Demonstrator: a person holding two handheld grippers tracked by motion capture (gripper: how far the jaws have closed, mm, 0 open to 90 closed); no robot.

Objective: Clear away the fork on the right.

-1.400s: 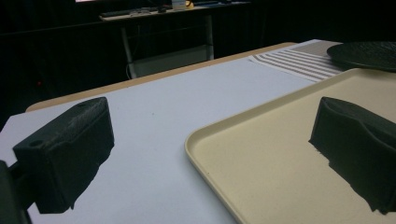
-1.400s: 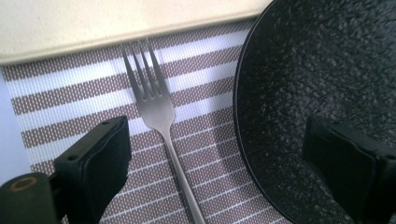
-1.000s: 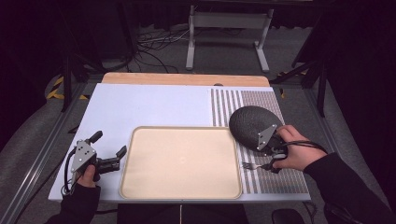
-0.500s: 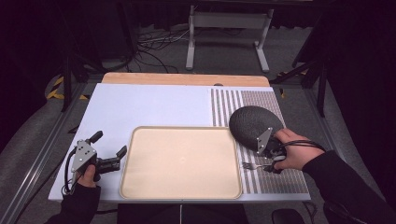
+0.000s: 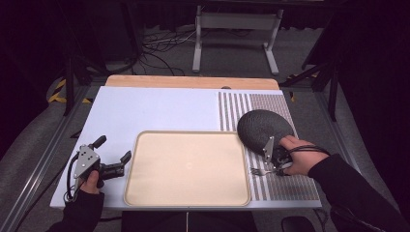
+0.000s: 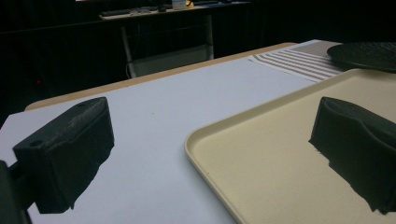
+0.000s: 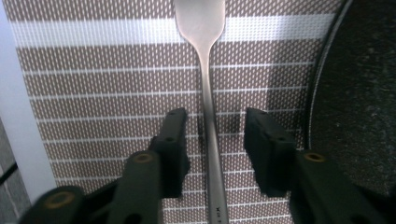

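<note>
R gripper [image 7: 212, 140] jaws just closing in, now flanking fork handle [image 7: 210, 121] (not yet touching), hand barely shifted

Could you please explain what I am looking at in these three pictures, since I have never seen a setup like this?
A person sits at a table holding a hand-operated gripper in each hand. The high view looks down from above; the other two come from cameras riding on each gripper. On the table lie a beige tray, a striped mat, a dark plate and a metal fork. The left gripper rests open beside the tray, holding nothing. The right gripper straddles the fork's handle; its jaws have just been closing, but gaps remain on both sides, so the fork is not gripped yet.
</note>
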